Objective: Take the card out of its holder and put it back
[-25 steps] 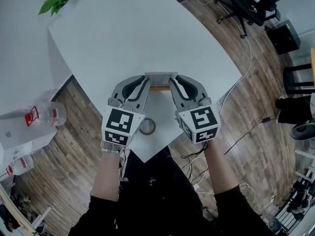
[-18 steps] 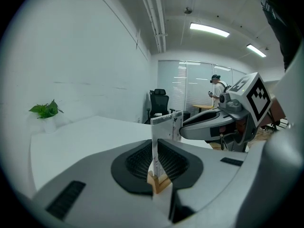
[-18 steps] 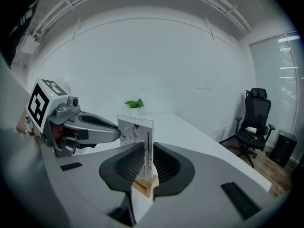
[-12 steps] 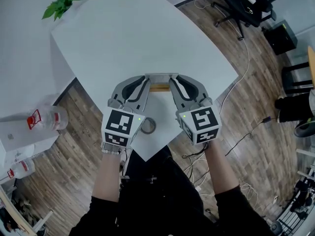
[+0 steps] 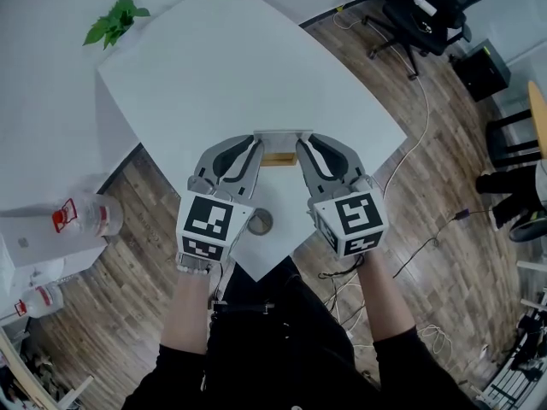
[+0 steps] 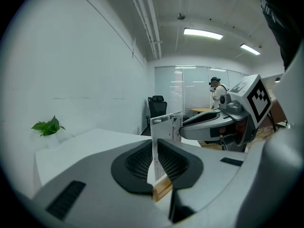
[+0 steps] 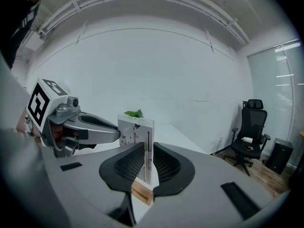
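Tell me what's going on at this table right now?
A person holds a gripper in each hand. The left gripper and the right gripper are each closed on an end of the upright card over the table. The wooden holder sits along the card's bottom edge, so the card is not out yet. A small ring lies near the table's corner.

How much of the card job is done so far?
Nothing looks finished yet. The left gripper and the right gripper are each shut on the card, one at each end, and its bottom edge still sits in the wooden holder. Left to do: slide it out, then slot it back.
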`<move>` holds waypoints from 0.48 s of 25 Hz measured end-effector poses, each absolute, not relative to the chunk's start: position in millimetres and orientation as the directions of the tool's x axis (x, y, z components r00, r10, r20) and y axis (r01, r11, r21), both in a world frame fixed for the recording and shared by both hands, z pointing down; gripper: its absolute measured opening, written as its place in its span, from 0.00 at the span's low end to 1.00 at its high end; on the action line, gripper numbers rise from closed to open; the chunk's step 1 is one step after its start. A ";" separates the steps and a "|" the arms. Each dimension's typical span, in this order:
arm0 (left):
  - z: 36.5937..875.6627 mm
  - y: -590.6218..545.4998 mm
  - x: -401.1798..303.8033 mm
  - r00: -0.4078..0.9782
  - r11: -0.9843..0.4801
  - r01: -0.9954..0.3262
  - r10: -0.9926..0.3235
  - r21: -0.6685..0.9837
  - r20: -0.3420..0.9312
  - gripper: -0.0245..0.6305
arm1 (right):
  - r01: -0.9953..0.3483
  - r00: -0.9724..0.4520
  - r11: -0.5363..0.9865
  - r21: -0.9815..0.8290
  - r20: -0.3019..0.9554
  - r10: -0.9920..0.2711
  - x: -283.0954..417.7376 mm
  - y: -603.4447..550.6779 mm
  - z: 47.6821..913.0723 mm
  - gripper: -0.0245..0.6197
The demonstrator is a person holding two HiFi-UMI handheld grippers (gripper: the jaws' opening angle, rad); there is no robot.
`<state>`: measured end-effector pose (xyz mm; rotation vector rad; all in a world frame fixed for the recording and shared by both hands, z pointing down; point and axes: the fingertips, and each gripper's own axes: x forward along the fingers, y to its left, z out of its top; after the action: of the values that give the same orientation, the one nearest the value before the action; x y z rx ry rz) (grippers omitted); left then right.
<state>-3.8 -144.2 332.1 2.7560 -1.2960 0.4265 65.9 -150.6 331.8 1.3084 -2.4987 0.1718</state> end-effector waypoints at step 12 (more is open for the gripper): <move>276.6 -137.8 -4.9 0.622 -0.653 -0.748 -0.752 -0.118 0.216 0.11 | -0.828 -0.518 0.554 0.086 0.258 -0.815 64.4 -143.8 276.9 0.17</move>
<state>-4.9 -137.8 276.6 2.8446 -1.3153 0.3908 64.4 -143.8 276.9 1.3671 -2.5235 0.0691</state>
